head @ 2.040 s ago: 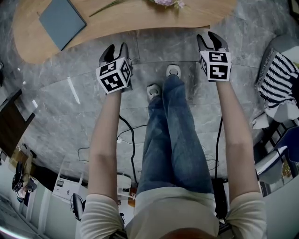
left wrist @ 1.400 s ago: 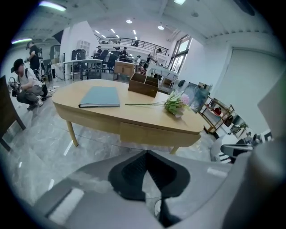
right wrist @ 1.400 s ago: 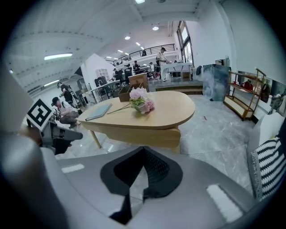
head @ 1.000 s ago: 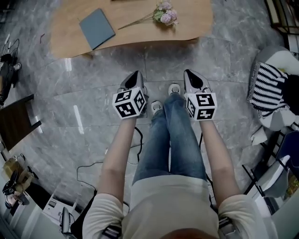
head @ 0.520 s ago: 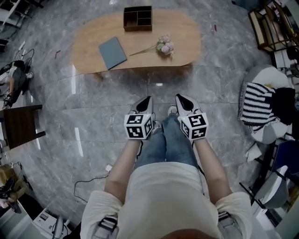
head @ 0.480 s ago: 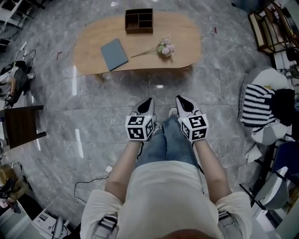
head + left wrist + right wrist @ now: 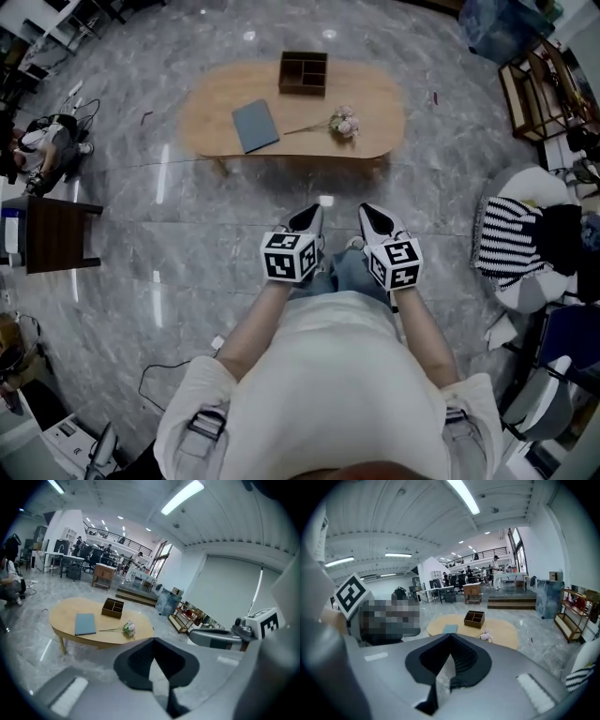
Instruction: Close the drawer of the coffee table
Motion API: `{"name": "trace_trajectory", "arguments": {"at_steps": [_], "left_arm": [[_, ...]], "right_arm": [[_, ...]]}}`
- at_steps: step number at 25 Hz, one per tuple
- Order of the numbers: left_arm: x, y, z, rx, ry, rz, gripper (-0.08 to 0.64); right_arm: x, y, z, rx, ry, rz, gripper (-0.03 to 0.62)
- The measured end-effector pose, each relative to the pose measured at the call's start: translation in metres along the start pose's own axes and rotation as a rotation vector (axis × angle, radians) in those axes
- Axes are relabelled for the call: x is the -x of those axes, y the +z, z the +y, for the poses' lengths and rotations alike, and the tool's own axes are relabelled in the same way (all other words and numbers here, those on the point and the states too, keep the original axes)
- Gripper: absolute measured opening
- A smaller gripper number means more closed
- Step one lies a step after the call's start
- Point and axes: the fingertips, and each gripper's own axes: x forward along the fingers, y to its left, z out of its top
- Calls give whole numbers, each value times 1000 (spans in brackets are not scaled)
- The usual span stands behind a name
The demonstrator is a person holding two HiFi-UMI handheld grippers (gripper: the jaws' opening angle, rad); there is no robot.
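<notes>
The oval wooden coffee table stands on the grey marble floor, well ahead of both grippers. On its top lie a blue-grey book, a dark wooden organiser box and a sprig of pink flowers. No drawer sticks out on the table's near side. My left gripper and right gripper hover side by side in front of the person's body, both shut and empty. In the left gripper view the shut left gripper points toward the table. The right gripper points at the table too.
A dark side table stands at the left, with a person crouched beyond it. A seat with a striped cushion is at the right, a shelf rack behind it. Cables trail on the floor at lower left.
Both grippers have risen and drawn close together, still shut. The view has pulled back and up, so the whole table now shows, farther away.
</notes>
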Motion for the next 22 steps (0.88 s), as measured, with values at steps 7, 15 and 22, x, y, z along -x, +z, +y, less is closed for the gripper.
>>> {"name": "trace_trajectory", "arguments": {"at_steps": [7,15,22], "left_arm": [[30,36,-11,-15,-11,-64,2],[48,49,-13,-96,-18,-99,2],[52,46,1,-36,-14,-107,2]], "right_arm": [[16,31,25,14,46,-37,-2],[19,55,43,35,68,-100,-2],[19,62,43,-35,48,-152,-3]]}}
